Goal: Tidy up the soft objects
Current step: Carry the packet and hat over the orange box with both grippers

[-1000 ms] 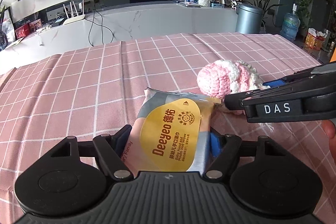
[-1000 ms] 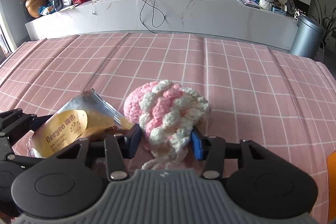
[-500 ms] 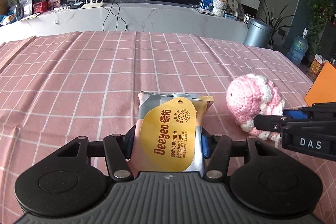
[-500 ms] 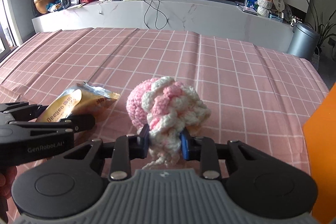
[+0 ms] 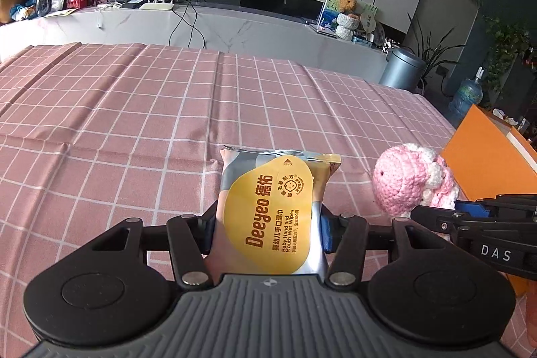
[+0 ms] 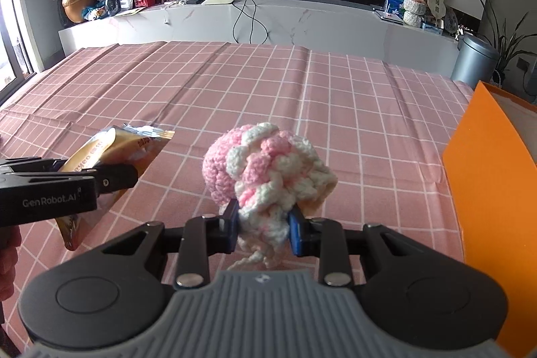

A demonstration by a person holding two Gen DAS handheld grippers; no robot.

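Carrying step. Left gripper clamped on wipes, right gripper squeezing yarn toy, both lifted left of orange box. Next: swing right, over box, release.

Both wrist views forward, low, sharing tablecloth

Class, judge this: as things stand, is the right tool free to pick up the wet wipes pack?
Probably not. The right tool is shut on the crochet toy, and the left tool already clamps the wet wipes pack.
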